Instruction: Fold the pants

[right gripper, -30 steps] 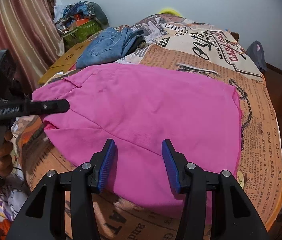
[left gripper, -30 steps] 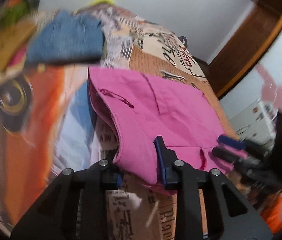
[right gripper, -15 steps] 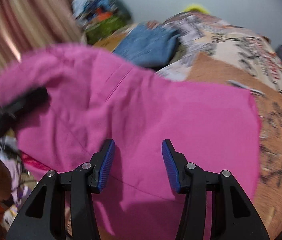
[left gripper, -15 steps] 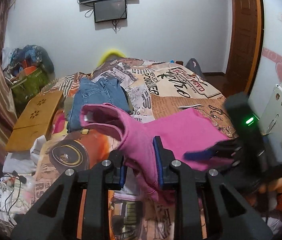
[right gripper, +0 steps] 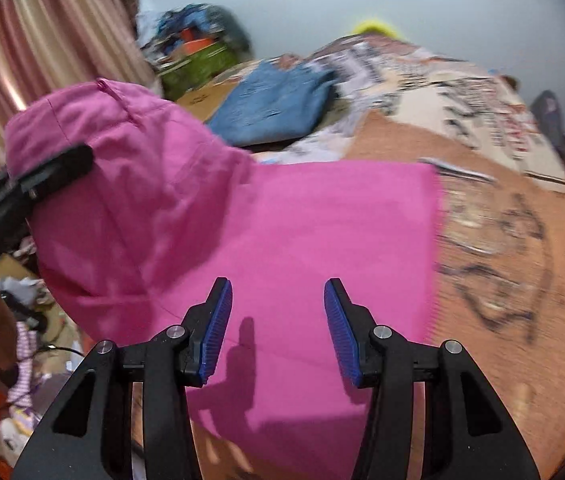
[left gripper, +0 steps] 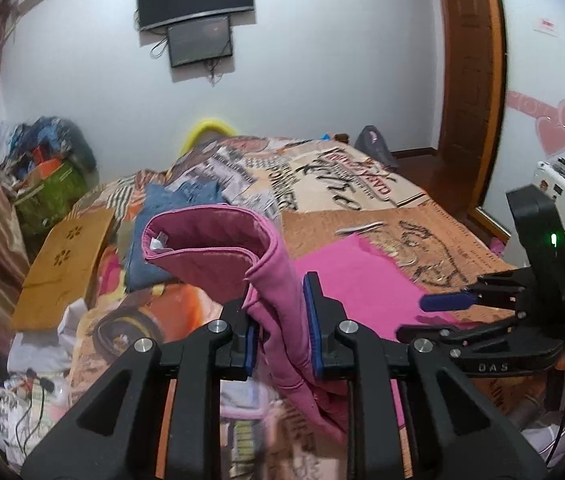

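Note:
The pink pants lie partly on the bed, with the waistband end lifted. My left gripper is shut on the bunched waistband of the pants and holds it above the bed's near edge; the open waistband curls up in front of it. In the right wrist view the left gripper shows at the left under the raised fabric. My right gripper is open and empty, just above the flat pink cloth. It also shows at the right of the left wrist view.
The bed has a printed newspaper-pattern cover. Folded blue jeans lie further back on it. A wooden lap tray and clutter lie on the left. A curtain hangs at the left; a door is at the right.
My left gripper has lifted the waistband end higher off the bed and tilted up level. My right gripper stays open over the pants, which have shifted under it.

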A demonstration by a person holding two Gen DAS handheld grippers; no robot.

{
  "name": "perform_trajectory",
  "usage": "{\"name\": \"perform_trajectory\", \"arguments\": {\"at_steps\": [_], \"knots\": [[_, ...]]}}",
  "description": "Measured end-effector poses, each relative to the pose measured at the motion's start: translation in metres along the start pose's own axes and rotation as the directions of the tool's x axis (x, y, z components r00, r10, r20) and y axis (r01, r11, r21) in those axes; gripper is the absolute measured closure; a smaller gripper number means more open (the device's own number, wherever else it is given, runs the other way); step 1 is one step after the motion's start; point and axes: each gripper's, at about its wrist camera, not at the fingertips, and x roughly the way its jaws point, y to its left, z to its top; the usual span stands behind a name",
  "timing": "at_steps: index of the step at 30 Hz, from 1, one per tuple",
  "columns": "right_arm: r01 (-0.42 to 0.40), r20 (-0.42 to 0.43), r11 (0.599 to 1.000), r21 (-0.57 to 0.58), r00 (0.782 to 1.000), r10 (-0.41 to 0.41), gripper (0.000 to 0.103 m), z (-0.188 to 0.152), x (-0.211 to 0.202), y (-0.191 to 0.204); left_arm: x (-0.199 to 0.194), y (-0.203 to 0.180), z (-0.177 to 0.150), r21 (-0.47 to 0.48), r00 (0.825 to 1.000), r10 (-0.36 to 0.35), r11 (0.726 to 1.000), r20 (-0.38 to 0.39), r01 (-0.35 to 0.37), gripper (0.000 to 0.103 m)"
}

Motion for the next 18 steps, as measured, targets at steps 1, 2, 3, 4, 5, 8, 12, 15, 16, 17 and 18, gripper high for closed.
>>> {"name": "perform_trajectory", "arguments": {"at_steps": [1,2,3,4,5,8,12,15,16,17,18], "knots": [[0.020,0.001,1.000,-0.001,1.000,-0.020,0.058,-0.005,-0.004,-0.005,0.001,-0.005,0.003,0.006,1.000,-0.009,1.000,0.002,0.009,0.083],[0.043,-0.003,0.999,-0.001,0.999,-0.043,0.058,-0.009,-0.006,-0.011,0.001,-0.010,0.005,0.010,1.000,-0.016,1.000,0.004,0.016,0.083],[0.063,-0.008,0.998,0.001,0.998,-0.063,0.058,-0.016,-0.008,-0.017,0.002,-0.015,0.008,0.017,1.000,-0.026,1.000,0.005,0.026,0.083],[0.075,-0.014,0.997,0.008,0.997,-0.075,0.058,-0.020,-0.009,-0.021,0.003,-0.022,0.011,0.030,0.999,-0.032,0.999,0.007,0.032,0.084],[0.084,-0.023,0.996,0.019,0.996,-0.083,0.058,-0.026,-0.010,-0.026,0.004,-0.029,0.014,0.045,0.999,-0.037,0.998,0.009,0.037,0.084],[0.082,-0.033,0.994,0.074,0.996,-0.080,0.058,-0.041,-0.014,-0.042,0.007,-0.044,0.019,0.074,0.998,-0.064,0.995,0.007,0.064,0.084],[0.047,0.003,0.990,0.134,0.999,-0.047,0.057,-0.046,-0.014,-0.054,0.022,-0.065,0.026,0.088,0.992,-0.119,0.989,-0.027,0.121,0.084],[0.063,0.016,0.989,0.132,0.998,-0.065,0.057,-0.045,-0.012,-0.052,0.037,-0.082,0.029,0.082,0.983,-0.171,0.981,-0.063,0.176,0.085],[0.065,0.021,0.989,0.129,0.997,-0.068,0.057,-0.046,-0.013,-0.051,0.041,-0.087,0.028,0.083,0.979,-0.189,0.977,-0.076,0.195,0.085],[0.066,0.026,0.990,0.128,0.997,-0.070,0.057,-0.047,-0.014,-0.051,0.046,-0.093,0.028,0.086,0.975,-0.204,0.973,-0.091,0.212,0.085],[0.065,0.027,0.989,0.130,0.997,-0.069,0.057,-0.048,-0.015,-0.051,0.052,-0.100,0.027,0.089,0.969,-0.219,0.969,-0.113,0.229,0.085]]}}
